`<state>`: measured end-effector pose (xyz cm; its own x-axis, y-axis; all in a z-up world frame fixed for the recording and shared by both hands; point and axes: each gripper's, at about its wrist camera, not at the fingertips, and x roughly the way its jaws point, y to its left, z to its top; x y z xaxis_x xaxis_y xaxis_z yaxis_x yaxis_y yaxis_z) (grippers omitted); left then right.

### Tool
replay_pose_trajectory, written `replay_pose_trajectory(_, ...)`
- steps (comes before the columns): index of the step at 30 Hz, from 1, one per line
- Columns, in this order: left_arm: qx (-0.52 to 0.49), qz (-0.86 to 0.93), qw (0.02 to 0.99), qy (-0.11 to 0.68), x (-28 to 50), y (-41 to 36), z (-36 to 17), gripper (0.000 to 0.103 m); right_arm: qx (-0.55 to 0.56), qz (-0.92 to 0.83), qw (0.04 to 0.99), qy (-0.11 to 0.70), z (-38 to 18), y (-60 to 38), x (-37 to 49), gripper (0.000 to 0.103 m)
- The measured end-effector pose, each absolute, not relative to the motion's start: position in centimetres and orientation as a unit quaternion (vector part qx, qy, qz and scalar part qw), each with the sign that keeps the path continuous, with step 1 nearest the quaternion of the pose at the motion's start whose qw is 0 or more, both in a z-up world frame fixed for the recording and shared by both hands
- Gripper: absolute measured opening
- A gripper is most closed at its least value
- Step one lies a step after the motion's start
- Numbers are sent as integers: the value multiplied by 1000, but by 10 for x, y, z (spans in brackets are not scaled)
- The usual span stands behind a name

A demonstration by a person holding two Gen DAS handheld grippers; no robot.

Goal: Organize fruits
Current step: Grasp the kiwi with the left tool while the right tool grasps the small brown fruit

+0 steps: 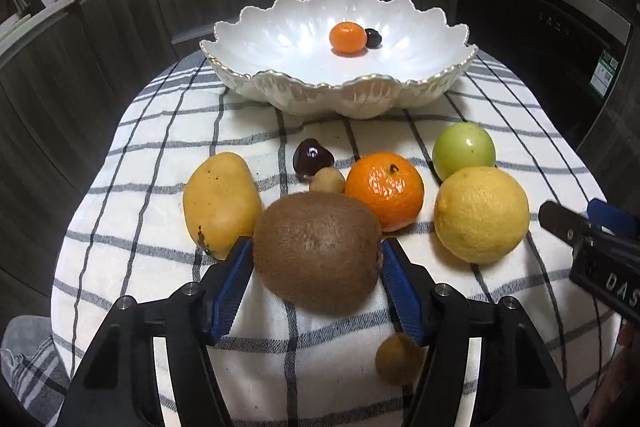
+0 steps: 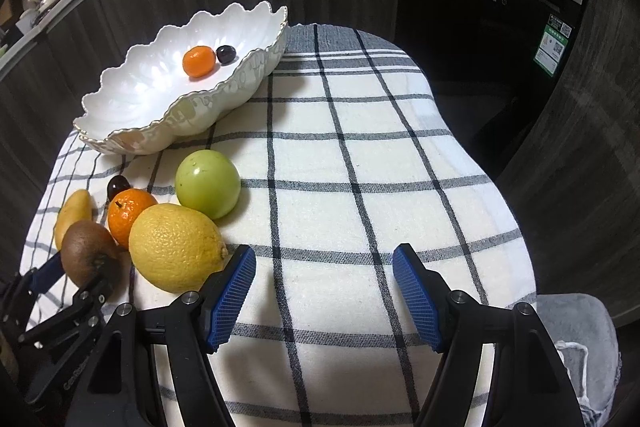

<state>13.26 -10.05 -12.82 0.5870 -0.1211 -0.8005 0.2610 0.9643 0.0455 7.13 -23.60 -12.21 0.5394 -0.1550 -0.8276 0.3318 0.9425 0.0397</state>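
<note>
Where ridged blue fingers (image 1: pixel 234 277) pinch: fuzzy oval kiwi (image 1: pixel 318 253).

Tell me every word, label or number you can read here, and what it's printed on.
"DAS": white letters on the right gripper body, cut off by the picture's edge.
Embossed lettering on the left gripper arm: too blurred to read.
Green sticker on the dark appliance: too small to read.
Appliance panel symbols: unreadable.

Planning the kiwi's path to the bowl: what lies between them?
In the left wrist view, a small tan fruit and a dark cherry lie between the kiwi and the bowl.
</note>
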Motion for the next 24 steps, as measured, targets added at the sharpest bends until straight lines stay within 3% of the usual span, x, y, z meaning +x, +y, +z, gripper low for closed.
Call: replay_pose_trajectory(24,67,-113,889,438,127,-86,-117,62,84,-130,878,454,-114,-225,70,72)
